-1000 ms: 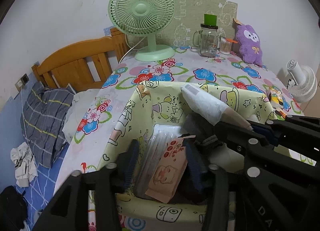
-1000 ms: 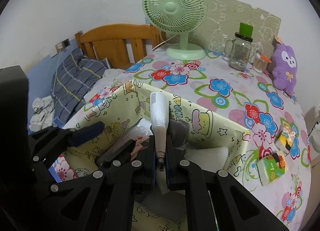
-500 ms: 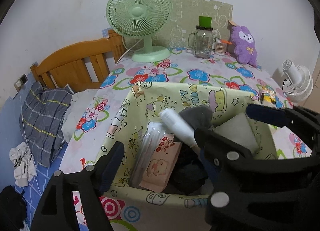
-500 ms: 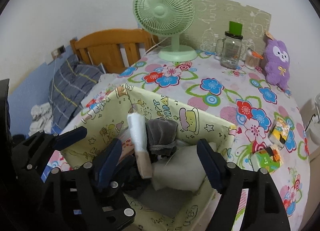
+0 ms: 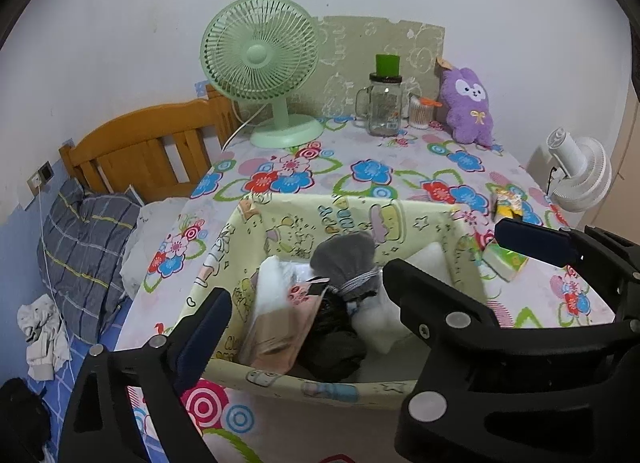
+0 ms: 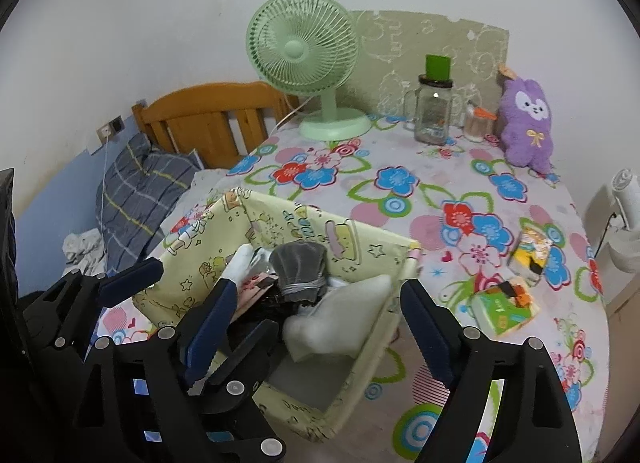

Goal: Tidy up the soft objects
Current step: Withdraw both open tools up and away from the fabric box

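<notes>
1. Your left gripper [image 5: 304, 323] and right gripper [image 6: 316, 323] both hang over the pale yellow cartoon-print fabric bin [image 6: 352, 235] with jaws spread wide and nothing between them — you look to be between items, one deposit seemingly finished.
2. Inside the bin lie a grey drawstring pouch [image 6: 300, 267], a white foam-like pad [image 6: 340, 315], a pink wipes packet [image 5: 280, 327], a white wrapped roll [image 6: 240, 259] and something dark I can't identify.
3. Loose candidates sit on the flower-print tablecloth [image 6: 400, 183] at about three o'clock of the bin: a green tissue packet [image 6: 500, 313] and a yellow snack packet [image 6: 532, 251].
4. For the next move, swing your right gripper toward three o'clock, straddle the green packet, and pinch lightly — it should crumple.
5. At twelve o'clock stand a mint-green desk fan [image 6: 304, 47], a glass mug jar [image 6: 434, 111] and a purple plush rabbit [image 6: 526, 123]; a wooden bed headboard [image 5: 140, 151] sits at ten o'clock.
</notes>
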The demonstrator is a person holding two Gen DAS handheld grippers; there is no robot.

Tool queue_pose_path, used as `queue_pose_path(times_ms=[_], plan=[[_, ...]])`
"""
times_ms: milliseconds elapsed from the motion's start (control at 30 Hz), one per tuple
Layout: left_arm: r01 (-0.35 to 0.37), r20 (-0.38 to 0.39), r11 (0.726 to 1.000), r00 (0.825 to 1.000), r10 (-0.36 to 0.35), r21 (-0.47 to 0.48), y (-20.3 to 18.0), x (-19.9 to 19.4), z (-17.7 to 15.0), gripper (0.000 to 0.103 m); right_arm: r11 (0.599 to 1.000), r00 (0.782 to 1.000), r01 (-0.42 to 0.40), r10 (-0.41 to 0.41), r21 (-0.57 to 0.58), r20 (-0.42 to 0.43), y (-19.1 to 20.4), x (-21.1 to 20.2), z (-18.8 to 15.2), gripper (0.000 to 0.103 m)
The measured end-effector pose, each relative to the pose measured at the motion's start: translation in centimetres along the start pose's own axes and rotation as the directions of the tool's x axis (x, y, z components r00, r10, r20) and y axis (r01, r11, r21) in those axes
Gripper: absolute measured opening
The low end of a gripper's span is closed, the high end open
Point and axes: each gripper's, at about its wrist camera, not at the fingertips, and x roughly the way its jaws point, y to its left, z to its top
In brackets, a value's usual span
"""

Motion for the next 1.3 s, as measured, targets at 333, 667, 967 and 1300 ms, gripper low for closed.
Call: queue_pose_path(times_ms=[333, 667, 967, 1300], plan=[[0.027, 0.042, 1.0, 0.999, -0.026, -0.016, -2.0, -2.7, 0.5, 0.103, 0.999, 0.997, 0.048, -0.049, 0.015, 0.055, -1.3, -3.8, -0.1, 0.095], [0.048, 0.064, 0.999, 0.997, -0.048, 0.003, -4.5, -4.6, 0.6, 0.103, 0.995, 0.988, 0.095, -0.098, 0.029, 0.123, -3.0, -6.9, -0.7, 0.102], [0.072, 0.073, 0.997, 0.995, -0.073, 0.017, -6.8, -6.0, 0.6, 0.103, 0.991, 0.981, 0.123, -0.128, 0.044, 0.143, -4.6, -9.1, -1.2, 0.103], [0.084, 0.064, 0.995, 0.994, -0.088, 0.058, -9.6, -6.5, 0.2, 0.103, 0.977, 0.965, 0.203, -0.211, 0.071, 0.154, -6.8, -10.8, -2.5, 0.103]])
